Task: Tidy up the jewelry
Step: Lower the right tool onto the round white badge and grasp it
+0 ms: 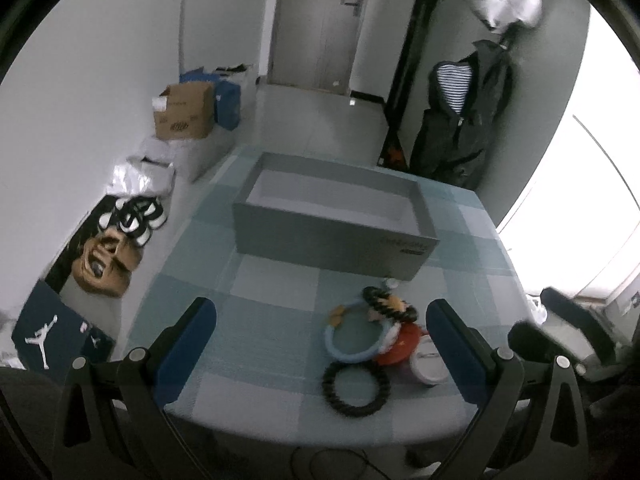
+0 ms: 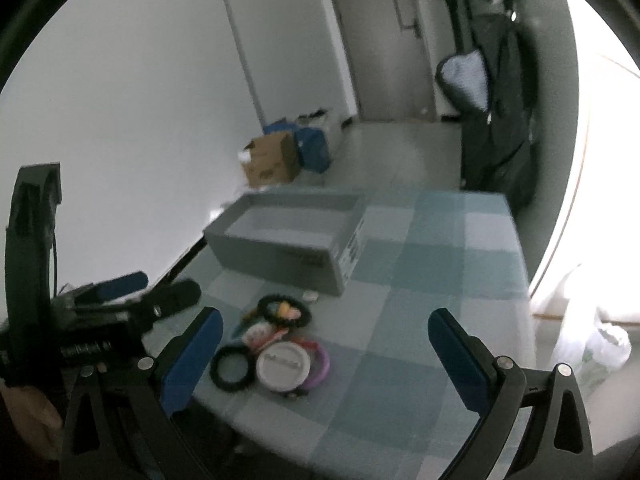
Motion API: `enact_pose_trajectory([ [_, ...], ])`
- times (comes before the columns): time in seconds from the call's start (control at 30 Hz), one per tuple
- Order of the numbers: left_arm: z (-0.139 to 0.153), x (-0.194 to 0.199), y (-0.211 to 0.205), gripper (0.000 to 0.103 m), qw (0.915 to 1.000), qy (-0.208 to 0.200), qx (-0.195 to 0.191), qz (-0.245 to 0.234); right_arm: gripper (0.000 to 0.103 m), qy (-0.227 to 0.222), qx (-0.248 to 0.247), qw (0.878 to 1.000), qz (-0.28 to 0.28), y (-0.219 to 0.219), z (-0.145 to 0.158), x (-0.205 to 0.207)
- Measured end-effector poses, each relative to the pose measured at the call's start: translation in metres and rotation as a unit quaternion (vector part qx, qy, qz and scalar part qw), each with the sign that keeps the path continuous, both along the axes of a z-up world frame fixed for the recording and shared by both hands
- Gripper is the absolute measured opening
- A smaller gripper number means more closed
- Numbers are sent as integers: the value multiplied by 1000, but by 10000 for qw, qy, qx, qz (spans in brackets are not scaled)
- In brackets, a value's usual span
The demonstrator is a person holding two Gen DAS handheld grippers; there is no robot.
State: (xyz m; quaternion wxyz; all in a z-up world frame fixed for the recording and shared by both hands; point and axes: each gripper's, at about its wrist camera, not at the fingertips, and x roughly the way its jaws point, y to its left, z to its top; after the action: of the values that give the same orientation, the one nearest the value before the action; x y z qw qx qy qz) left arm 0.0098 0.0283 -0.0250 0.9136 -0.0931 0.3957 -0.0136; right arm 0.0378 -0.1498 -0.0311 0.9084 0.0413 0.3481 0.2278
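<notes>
Here both grippers, left gripper (image 1: pixel 320 344) and right gripper (image 2: pixel 326 350), gape above bracelets (image 1: pixel 356 388) near table edge (image 1: pixel 280 432).

Open left tongs (image 1: pixel 320 344) above bracelet pile (image 1: pixel 372 332).

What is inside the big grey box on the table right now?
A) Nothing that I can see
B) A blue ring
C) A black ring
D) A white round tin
A: the grey box shows only its bare pale floor, while the black ring, blue ring and white round tin all lie on the checked tablecloth in front of it.
</notes>
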Motion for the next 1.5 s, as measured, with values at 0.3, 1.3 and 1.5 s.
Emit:
enact_pose_trajectory([
  [0.3,-13,8,24,102,9985,454,-131,276,88,818,-282,9951,482,23,-37,13],
  [1.3,-34,0,16,102,9926,1152,316,-236,42,484,-992,9909,775,46,-44,7],
  [1.5,-35,-1,6,102,9908,1183,132,-645,42,397,-713,9954,499,32,-33,12],
])
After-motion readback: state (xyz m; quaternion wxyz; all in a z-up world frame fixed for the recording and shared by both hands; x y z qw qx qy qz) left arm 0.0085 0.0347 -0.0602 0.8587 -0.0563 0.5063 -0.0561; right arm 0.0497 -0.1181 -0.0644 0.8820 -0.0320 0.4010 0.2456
